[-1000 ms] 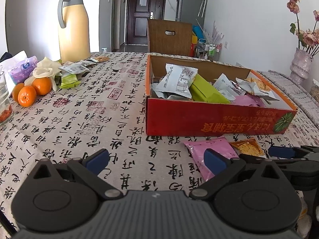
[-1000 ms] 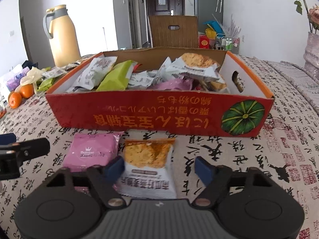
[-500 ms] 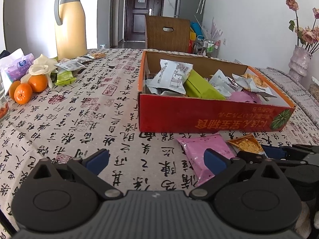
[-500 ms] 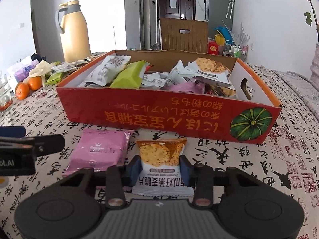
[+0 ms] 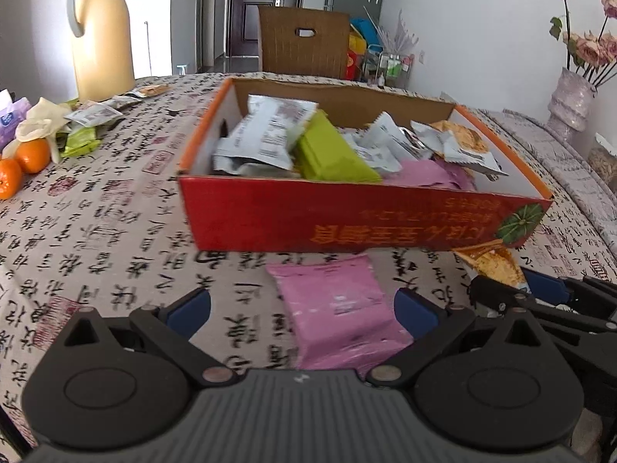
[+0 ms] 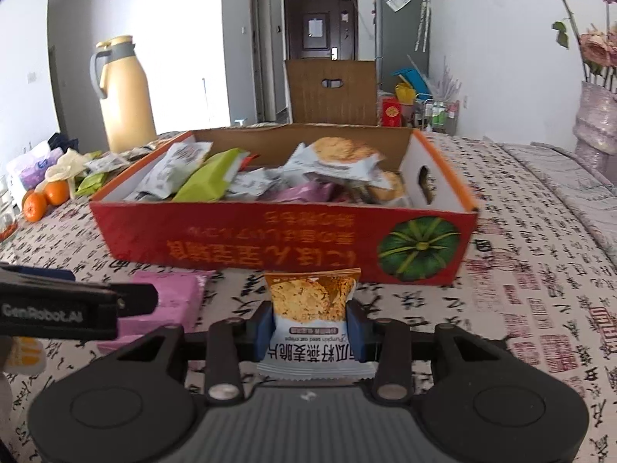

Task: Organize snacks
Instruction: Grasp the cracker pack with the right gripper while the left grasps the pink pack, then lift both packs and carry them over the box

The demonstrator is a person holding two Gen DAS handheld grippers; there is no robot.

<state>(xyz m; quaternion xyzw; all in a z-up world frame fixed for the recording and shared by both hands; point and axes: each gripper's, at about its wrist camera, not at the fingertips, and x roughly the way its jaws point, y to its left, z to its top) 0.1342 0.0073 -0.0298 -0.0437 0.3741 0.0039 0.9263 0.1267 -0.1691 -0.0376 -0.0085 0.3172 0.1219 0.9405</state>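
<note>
Nearest: my right tongs pinch the oat crisp packet from both sides, blue pads pressed against its edges. They closed on it within the last second and now hold. Packet upright between the pads, orange top end pointing toward the box. Whether its near end touches the tablecloth, I cannot tell.

My left tongs are spread wide. The pink packet lies flat on the cloth between the two pads, neither pad pressing on it; it sits closer to the right pad. From the right view the left tongs show as a black bar at the left, over that same pink packet.

Just beyond: the red cardboard box, long red wall facing me, pumpkin picture at its right end. Both packets lie outside it, just before its near wall. Inside, a loose heap: white wrappers, a green packet, pink ones, a biscuit packet on top at the right.

Far left on the table: oranges, a green wrapper, loose white wrappers, a yellow thermos jug.

Far right: a vase of pink flowers.

Behind the box: a brown chair back, then a dark door.
</note>
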